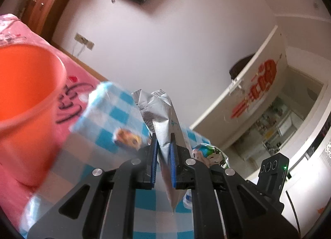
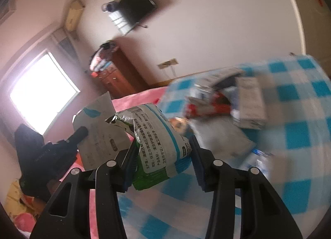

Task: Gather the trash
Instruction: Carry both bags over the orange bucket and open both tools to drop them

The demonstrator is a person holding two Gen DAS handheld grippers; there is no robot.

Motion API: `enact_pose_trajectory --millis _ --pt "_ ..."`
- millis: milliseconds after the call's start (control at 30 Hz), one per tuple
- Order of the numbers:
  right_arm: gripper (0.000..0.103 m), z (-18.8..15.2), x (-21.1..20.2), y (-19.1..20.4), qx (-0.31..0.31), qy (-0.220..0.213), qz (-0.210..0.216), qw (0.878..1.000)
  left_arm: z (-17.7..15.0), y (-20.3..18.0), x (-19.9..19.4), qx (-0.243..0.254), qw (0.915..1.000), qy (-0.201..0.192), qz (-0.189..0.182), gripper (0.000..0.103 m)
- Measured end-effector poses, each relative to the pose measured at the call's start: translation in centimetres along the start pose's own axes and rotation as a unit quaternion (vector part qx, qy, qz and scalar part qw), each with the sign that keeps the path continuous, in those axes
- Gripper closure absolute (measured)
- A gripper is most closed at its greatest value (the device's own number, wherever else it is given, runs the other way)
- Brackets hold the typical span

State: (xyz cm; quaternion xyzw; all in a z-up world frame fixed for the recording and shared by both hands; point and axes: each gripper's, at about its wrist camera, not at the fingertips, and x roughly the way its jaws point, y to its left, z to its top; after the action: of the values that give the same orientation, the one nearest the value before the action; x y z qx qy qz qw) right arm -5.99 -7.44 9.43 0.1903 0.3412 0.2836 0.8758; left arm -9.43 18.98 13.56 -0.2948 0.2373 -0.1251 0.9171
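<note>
Both wrist cameras ride close behind their jaws, tilted slightly down over the checked cloth [image 1: 107, 123], sharing the wall-mounted television [image 2: 137, 4] ahead.

Bucket [image 1: 26, 85]: orange. Cloth [image 1: 115, 119] beside the bucket: blue-and-white check. Bedsheet [image 1: 82, 77] under the bucket: pink. Wrapper [image 1: 165, 127]: silver. Packet [image 2: 157, 145]: green and white.

A crumpled silver foil wrapper [image 1: 163, 119] stands upright, just right of the orange bucket [image 1: 26, 85]. A white-and-green wipes packet [image 2: 159, 145] is creased, tilted, well right of the bucket.
</note>
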Motion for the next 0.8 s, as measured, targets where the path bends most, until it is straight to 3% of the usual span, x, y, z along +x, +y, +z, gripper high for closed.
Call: enact_pose_trajectory --millis 233,433,567,733,767,800 --pt "0.055 3.3 3.9 7.9 -0.053 0.011 0.070 0.996 4.2 3.1 -6.1 -0.014 0.9964 -0.071 0.044 0.091" --pt "0.055 4.6 8.3 14.6 -0.101 0.033 0.121 0.987 6.9 7.0 -10.7 -0.033 0.9865 -0.124 0.102 0.091" --pt "0.055 4.6 11.8 18.8 -0.135 0.054 0.138 0.980 7.7 9.8 -11.8 -0.049 0.9799 -0.135 0.138 0.091" --pt "0.052 3.9 15.6 21.3 -0.150 0.084 0.143 0.975 7.8 12.4 -11.1 -0.066 0.9745 -0.126 0.174 0.089" --pt "0.047 3.8 16.3 21.5 -0.151 0.087 0.138 0.975 7.8 13.0 -10.8 -0.068 0.9724 -0.121 0.188 0.084" --pt "0.039 3.7 16.5 21.6 -0.150 0.089 0.140 0.975 7.6 13.3 -10.5 -0.070 0.9703 -0.116 0.200 0.072"
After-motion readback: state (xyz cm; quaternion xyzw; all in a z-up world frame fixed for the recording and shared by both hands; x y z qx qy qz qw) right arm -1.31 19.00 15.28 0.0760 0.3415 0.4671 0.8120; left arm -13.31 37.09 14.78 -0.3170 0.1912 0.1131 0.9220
